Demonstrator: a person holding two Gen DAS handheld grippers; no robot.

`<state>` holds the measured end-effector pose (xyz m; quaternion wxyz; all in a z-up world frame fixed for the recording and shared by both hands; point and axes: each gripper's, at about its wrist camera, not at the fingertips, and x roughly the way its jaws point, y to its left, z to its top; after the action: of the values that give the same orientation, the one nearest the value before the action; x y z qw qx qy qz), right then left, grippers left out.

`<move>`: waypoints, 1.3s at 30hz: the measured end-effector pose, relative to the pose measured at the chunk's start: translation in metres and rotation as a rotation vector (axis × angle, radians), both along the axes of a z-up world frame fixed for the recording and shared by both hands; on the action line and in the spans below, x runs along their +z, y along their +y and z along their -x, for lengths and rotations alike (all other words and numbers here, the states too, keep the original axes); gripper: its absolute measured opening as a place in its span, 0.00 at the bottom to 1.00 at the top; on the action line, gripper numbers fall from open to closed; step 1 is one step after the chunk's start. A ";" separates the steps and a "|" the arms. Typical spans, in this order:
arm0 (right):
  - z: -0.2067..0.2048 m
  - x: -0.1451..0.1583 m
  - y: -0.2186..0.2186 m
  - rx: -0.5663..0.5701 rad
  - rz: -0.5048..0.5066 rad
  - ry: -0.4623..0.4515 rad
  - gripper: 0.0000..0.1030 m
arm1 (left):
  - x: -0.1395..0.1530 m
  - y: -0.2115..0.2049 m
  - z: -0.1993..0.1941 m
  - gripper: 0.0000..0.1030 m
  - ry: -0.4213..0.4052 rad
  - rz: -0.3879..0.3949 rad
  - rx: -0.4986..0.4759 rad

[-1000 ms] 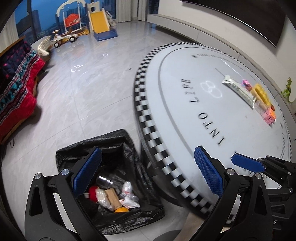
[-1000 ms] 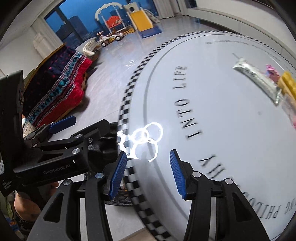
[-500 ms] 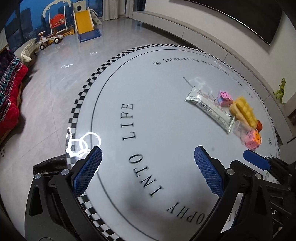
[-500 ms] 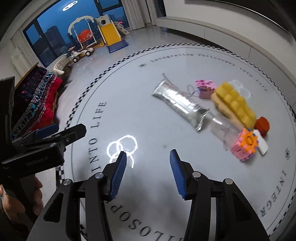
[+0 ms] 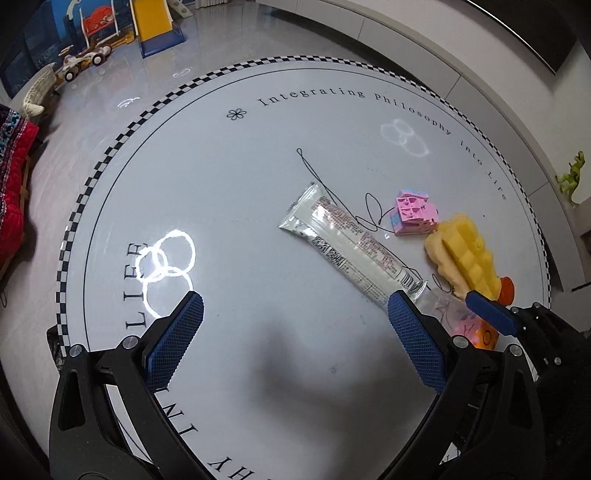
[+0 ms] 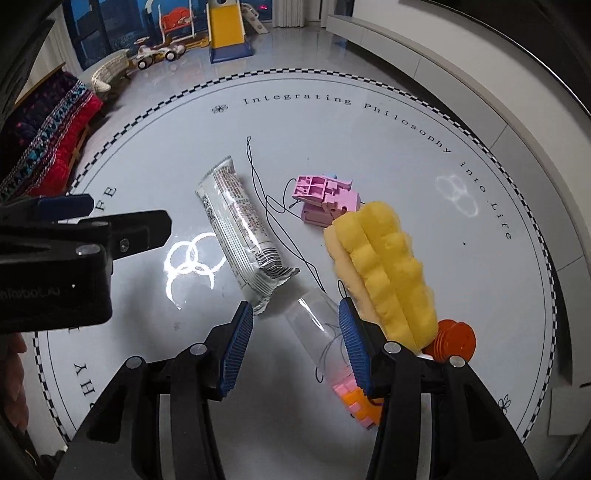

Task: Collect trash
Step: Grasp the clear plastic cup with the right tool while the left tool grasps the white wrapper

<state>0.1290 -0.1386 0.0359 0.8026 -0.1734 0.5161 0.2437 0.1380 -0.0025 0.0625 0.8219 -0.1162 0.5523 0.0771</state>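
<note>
A silver wrapper [image 5: 351, 251] [image 6: 240, 236] lies on the round white table [image 5: 240, 177] with a loose black thread [image 5: 332, 188] [image 6: 258, 184] beside it. A clear plastic piece [image 6: 314, 325] lies just past the wrapper's end. My right gripper [image 6: 295, 339] hovers open over it, and the plastic shows between the jaws without the pads pressing it. My left gripper [image 5: 291, 332] stands wide open over bare tabletop, short of the wrapper, with nothing between its fingers. The left gripper's body [image 6: 74, 236] fills the left of the right wrist view.
A pink block [image 6: 325, 201], a yellow plush piece [image 6: 384, 266], an orange disc [image 6: 454, 338] and a pink-orange block [image 6: 354, 398] lie right of the wrapper. A sliver of black trash bag [image 5: 55, 347] shows past the table's left rim. Toy slide [image 6: 225, 33] and red blanket [image 6: 55, 140] stand on the floor.
Both grippers have swung from the black trash bag at the table's edge across the table to the wrapper and toys. The bag has almost left view. Neither gripper's jaws changed.
</note>
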 end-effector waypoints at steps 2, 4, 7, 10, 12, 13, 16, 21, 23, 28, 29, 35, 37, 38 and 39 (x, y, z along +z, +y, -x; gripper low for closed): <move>-0.007 -0.006 -0.002 0.027 0.031 0.001 0.49 | -0.004 -0.006 -0.008 0.94 0.013 0.001 -0.006; -0.009 -0.013 -0.003 0.044 0.059 0.002 0.44 | -0.011 -0.010 -0.017 0.94 0.032 0.012 -0.001; -0.013 -0.018 -0.008 0.062 0.034 0.019 0.40 | -0.026 -0.013 -0.030 0.94 0.068 0.029 0.016; -0.013 -0.019 -0.013 0.068 -0.004 0.021 0.38 | -0.039 -0.015 -0.042 0.94 0.103 0.021 0.038; -0.015 -0.020 -0.019 0.054 -0.032 0.024 0.38 | -0.046 -0.017 -0.048 0.94 0.104 0.022 0.049; -0.015 -0.020 -0.021 0.041 -0.049 0.028 0.38 | -0.047 -0.018 -0.050 0.94 0.103 0.025 0.054; -0.017 -0.021 -0.026 0.022 -0.080 0.046 0.38 | -0.050 -0.024 -0.058 0.94 0.111 0.028 0.070; -0.016 -0.028 -0.028 0.009 -0.104 0.066 0.36 | -0.063 -0.036 -0.071 0.91 0.125 0.066 0.052; -0.014 -0.028 -0.030 -0.004 -0.116 0.065 0.36 | -0.062 -0.040 -0.071 0.77 0.088 0.041 0.029; -0.006 -0.026 -0.034 -0.038 -0.157 0.070 0.36 | -0.055 -0.037 -0.070 0.47 0.022 0.083 -0.026; -0.006 -0.025 -0.035 -0.045 -0.168 0.071 0.36 | -0.055 -0.034 -0.068 0.44 0.013 0.101 -0.028; 0.005 -0.017 -0.040 -0.094 -0.236 0.082 0.36 | -0.054 -0.024 -0.046 0.38 -0.017 0.181 -0.085; 0.008 -0.014 -0.040 -0.110 -0.261 0.090 0.36 | -0.052 -0.020 -0.038 0.38 -0.026 0.159 -0.111; 0.011 -0.013 -0.039 -0.116 -0.269 0.092 0.36 | -0.051 -0.020 -0.032 0.38 -0.031 0.145 -0.126; 0.019 -0.011 -0.036 -0.122 -0.274 0.092 0.36 | -0.050 -0.021 -0.026 0.38 -0.038 0.130 -0.140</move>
<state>0.1104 -0.1747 0.0250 0.8076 -0.0193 0.5239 0.2700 0.1642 -0.0232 0.0129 0.8263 -0.1321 0.5472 -0.0187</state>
